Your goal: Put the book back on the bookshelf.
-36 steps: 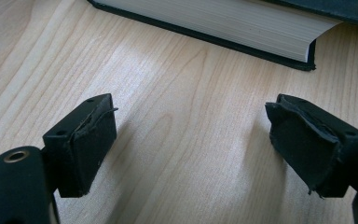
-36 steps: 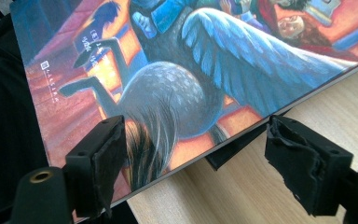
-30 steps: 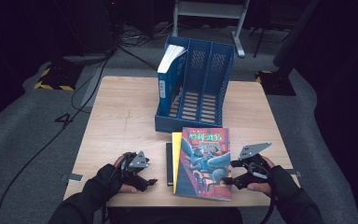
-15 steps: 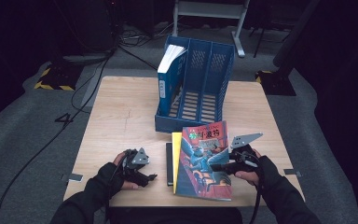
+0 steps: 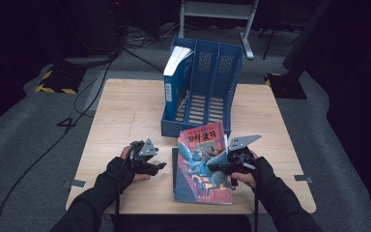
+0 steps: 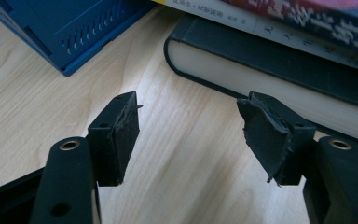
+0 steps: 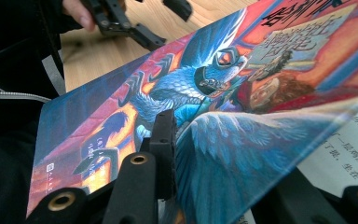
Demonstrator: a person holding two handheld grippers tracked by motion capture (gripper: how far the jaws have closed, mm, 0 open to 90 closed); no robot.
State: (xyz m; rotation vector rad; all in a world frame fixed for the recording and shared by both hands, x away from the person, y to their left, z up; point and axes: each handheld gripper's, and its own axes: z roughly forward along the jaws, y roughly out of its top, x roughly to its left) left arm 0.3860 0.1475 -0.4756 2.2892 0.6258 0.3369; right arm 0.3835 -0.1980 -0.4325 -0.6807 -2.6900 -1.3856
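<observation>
A colourful paperback (image 5: pixel 200 169) (image 7: pixel 191 84) lies on a dark hardback (image 5: pixel 174 166) (image 6: pixel 270 70) at the table's front middle. My right gripper (image 5: pixel 213 167) (image 7: pixel 223 154) is at the paperback's right edge. Its jaws have just been closing and are shut on it, one pad on the cover and the other under the raised edge. That edge is lifted, with printed pages showing beneath. Left of the books, my left gripper (image 5: pixel 158 167) (image 6: pixel 189 130) stands open. Its jaws have just been closing a little, with bare table between them.
A blue file holder (image 5: pixel 212 77) (image 6: pixel 65 32) stands behind the books, with a blue-spined book (image 5: pixel 174 84) upright in its left slot. The wooden table (image 5: pixel 125 111) has free room at the left and back. The left gripper (image 7: pixel 135 23) shows beyond the paperback in the right gripper view.
My right gripper moved left onto the paperback's right edge and closed on it. That edge has risen and the book has skewed. My left gripper shifted slightly, its jaws narrowing.
</observation>
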